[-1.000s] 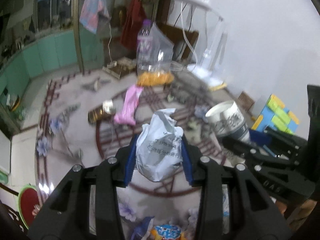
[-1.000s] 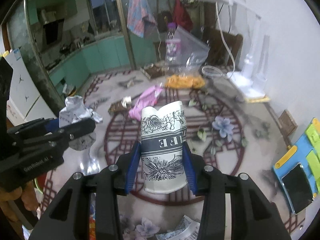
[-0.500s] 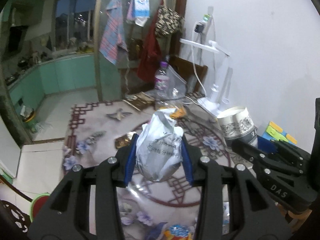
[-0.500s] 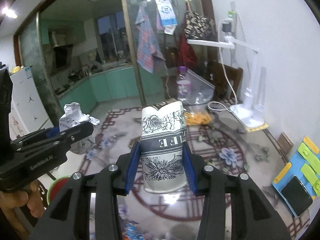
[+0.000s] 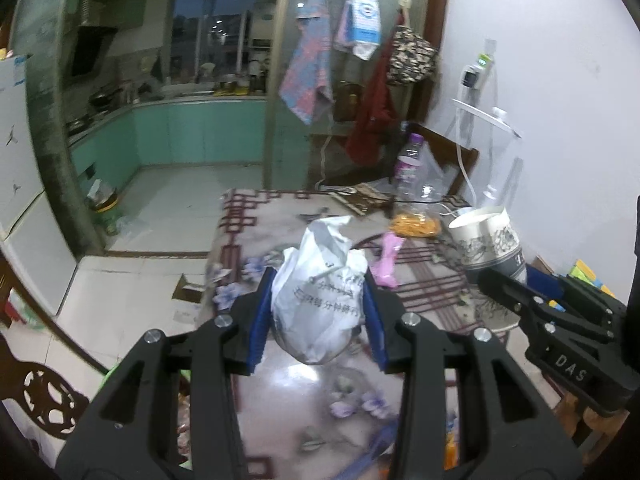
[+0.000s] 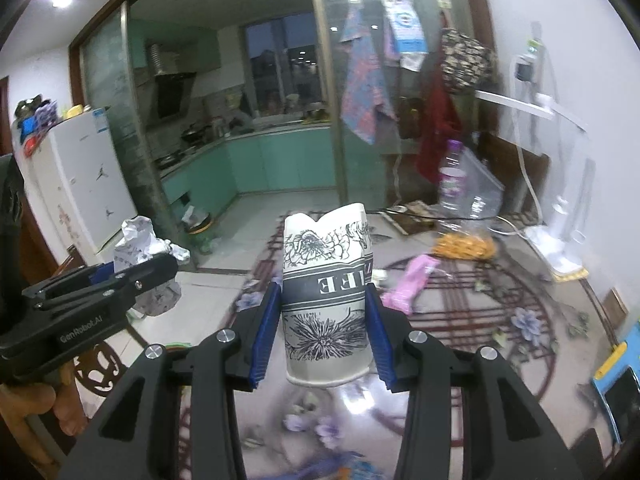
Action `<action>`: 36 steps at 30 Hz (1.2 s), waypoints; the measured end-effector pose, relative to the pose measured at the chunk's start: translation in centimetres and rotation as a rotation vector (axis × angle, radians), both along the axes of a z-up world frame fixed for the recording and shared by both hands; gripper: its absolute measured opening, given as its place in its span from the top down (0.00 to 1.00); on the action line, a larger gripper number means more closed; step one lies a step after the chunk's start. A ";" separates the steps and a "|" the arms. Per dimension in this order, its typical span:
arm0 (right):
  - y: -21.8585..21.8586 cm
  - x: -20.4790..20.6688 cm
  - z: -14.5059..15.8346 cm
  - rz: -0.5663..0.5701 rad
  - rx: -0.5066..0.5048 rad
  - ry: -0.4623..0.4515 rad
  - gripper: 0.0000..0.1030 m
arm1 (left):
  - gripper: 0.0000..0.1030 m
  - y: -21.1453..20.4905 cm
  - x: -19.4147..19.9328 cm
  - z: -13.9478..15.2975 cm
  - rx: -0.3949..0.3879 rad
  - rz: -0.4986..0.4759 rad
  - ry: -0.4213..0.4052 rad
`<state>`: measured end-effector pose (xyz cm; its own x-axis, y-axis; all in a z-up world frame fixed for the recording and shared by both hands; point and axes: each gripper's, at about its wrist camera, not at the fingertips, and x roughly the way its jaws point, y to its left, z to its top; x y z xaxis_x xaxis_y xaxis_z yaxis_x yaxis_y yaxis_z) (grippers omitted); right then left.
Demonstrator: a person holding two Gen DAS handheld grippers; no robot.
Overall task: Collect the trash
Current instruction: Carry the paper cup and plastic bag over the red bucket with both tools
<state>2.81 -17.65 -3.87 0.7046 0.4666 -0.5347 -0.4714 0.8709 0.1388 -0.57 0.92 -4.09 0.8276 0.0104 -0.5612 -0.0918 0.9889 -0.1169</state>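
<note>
Left gripper [image 5: 318,316] clamps a crumpled white bag [image 5: 320,300], blue pads pressing both flanks; right gripper [image 6: 324,320] squeezes a paper cup [image 6: 326,300], upside down, its mouth pinched into a dent. Both pieces of trash hang above the table, not resting on it. From the left camera the cup [image 5: 486,242] shows off to the right in the other tool's black jaws; from the right camera the bag [image 6: 144,264] shows off to the left, with part of the person's hand [image 6: 44,408] below it.

Table [image 6: 500,320]: big, glossy, patterned in dark red lattice and pale flowers. Reads as the place the litter is being cleared from, hence both loads lifted clear of it.

Still lying on it: a pink wrapper [image 6: 412,284] just past the cup, a heap of orange peel or snack scraps [image 6: 464,246] in a clear bag beyond that, a plastic bottle [image 6: 452,178] upright at the far edge. Likely next candidates; cannot say which count as trash.

Grips sit at mid-body on soft items, probably so neither slips while carried. A small bin with a yellow rim [image 6: 198,232] stands on the kitchen floor beyond the table's far corner; possibly the drop point, not certain.

Near edge of table: blurred bright wrappers, unreadable.
</note>
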 end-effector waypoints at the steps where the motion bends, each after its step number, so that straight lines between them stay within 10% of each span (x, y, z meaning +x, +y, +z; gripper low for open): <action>1: 0.8 -0.2 0.0 0.009 -0.004 -0.003 0.60 | 0.62 1.1 -0.4 -0.1 -0.004 0.012 0.002; 36: 12.2 -7.3 -0.1 -0.148 -0.024 -0.017 0.60 | 0.62 13.1 -4.0 -0.7 0.006 -0.097 0.006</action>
<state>-4.50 -5.41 -3.99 0.7737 0.3444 -0.5317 -0.3398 0.9340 0.1105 -4.54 14.07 -4.76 0.8218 -0.0663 -0.5659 0.0038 0.9938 -0.1109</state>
